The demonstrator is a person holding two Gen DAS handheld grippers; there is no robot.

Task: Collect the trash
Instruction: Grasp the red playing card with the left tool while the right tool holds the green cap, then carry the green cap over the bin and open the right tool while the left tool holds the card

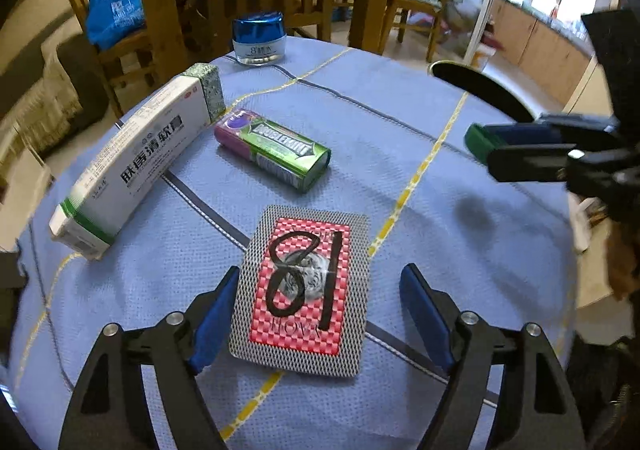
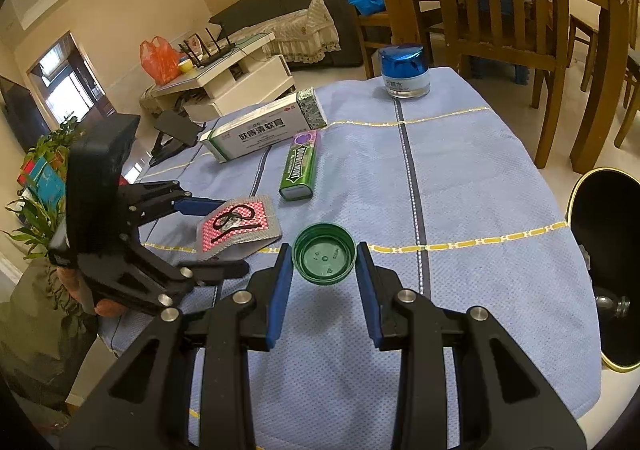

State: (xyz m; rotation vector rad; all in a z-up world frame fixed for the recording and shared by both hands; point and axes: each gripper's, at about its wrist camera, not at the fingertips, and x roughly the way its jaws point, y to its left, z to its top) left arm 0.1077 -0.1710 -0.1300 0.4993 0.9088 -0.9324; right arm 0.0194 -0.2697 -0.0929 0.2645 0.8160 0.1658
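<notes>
A living room with wooden chairs surrounds my blue-clothed tabletop [image 2: 480, 209]. Landmark: the black bin [image 2: 608, 270] off its edge. My right gripper [image 2: 324, 270] is clamped on a green bottle cap [image 2: 324, 256], near the bin. Farther off, my left gripper [image 1: 316, 310] straddles the playing-card pack [image 1: 306, 290], jaws wide. Gum pack [image 1: 276, 149], ointment box [image 1: 132, 157] and jar [image 1: 259, 37] remain uncollected.

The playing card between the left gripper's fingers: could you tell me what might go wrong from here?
1. The playing card lies flat on the blue cloth, so the open left gripper may slide over it or pinch cloth.
2. The right gripper holds a green cap close by; the two could collide.
</notes>
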